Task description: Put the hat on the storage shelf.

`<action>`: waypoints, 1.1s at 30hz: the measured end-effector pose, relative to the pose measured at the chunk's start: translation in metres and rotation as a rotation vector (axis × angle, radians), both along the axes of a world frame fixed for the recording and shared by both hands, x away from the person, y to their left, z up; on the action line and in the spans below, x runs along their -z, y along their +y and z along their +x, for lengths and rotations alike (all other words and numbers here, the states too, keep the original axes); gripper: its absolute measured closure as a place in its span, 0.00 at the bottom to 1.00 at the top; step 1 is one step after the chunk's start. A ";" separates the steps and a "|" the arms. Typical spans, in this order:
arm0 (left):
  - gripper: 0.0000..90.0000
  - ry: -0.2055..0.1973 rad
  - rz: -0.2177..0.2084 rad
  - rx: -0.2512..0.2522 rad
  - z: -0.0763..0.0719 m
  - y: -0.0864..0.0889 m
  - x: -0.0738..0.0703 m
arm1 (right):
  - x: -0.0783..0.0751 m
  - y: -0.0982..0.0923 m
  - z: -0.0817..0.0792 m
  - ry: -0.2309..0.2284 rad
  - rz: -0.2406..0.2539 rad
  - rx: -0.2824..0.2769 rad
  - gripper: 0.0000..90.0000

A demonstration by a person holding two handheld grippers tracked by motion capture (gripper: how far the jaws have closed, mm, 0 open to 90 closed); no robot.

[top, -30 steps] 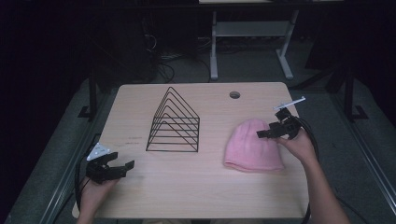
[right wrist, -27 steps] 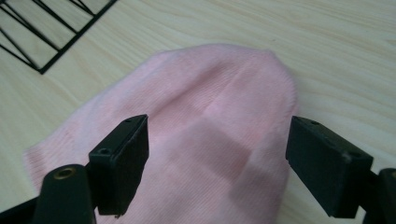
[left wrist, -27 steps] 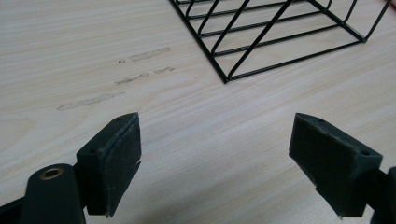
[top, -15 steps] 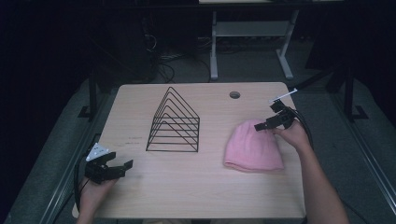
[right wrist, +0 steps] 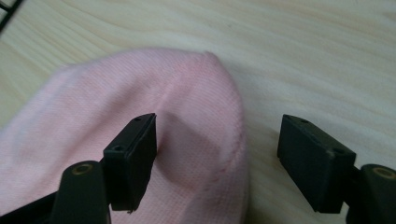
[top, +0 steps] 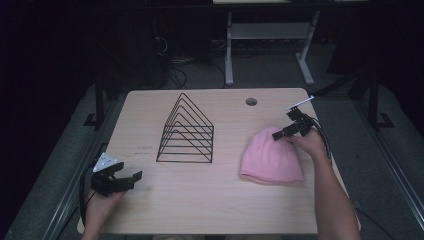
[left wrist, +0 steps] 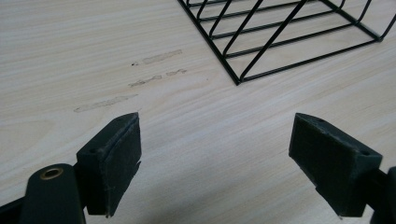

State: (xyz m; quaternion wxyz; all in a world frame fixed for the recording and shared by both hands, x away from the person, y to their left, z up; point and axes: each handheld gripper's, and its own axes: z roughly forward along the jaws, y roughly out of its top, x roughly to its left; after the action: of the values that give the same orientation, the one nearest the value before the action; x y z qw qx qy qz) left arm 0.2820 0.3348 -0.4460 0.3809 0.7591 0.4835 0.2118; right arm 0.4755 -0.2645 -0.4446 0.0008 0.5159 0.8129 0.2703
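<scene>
My right gripper (top: 287,131) over crown edge of pink beanie (top: 271,158), jaws just been closing, beanie edge between them, pads not pressing yet. Beanie flat on worktop (top: 225,200), right of wire file rack (top: 186,131). Left gripper (top: 126,178) wide, nothing between jaws.

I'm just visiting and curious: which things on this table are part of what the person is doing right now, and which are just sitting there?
In use:
- pink hat, its top edge between the open fingers
- right gripper, fingers just been closing, one pressing the fabric

Just sitting there:
- black wire rack, untouched
- left gripper, open over bare table
- round hole in the tabletop
</scene>
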 end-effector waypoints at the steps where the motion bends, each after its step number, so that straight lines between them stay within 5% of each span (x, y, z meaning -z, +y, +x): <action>1: 0.19 -0.014 0.008 -0.004 0.000 -0.001 0.000 | 0.002 -0.001 0.001 0.008 0.003 -0.004 0.37; 5: 0.19 -0.019 0.013 0.001 0.000 -0.002 -0.001 | 0.008 -0.002 0.000 0.032 0.065 -0.015 0.55; 17: 0.19 -0.006 0.029 -0.011 0.001 -0.003 0.000 | 0.011 -0.006 -0.006 0.037 0.145 -0.003 0.79; 27: 0.19 0.016 0.021 0.005 0.004 -0.002 0.001 | 0.009 -0.005 -0.012 0.025 0.217 -0.015 0.84; 33: 0.19 0.046 0.023 0.013 0.005 0.000 0.004 | -0.010 0.000 -0.019 -0.019 0.236 -0.041 0.84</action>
State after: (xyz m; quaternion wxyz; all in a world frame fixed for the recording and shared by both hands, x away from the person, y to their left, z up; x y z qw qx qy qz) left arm 0.2873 0.3350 -0.4499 0.3624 0.7712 0.4848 0.1972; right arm 0.4563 -0.2647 -0.4343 -0.0576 0.4931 0.7858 0.3688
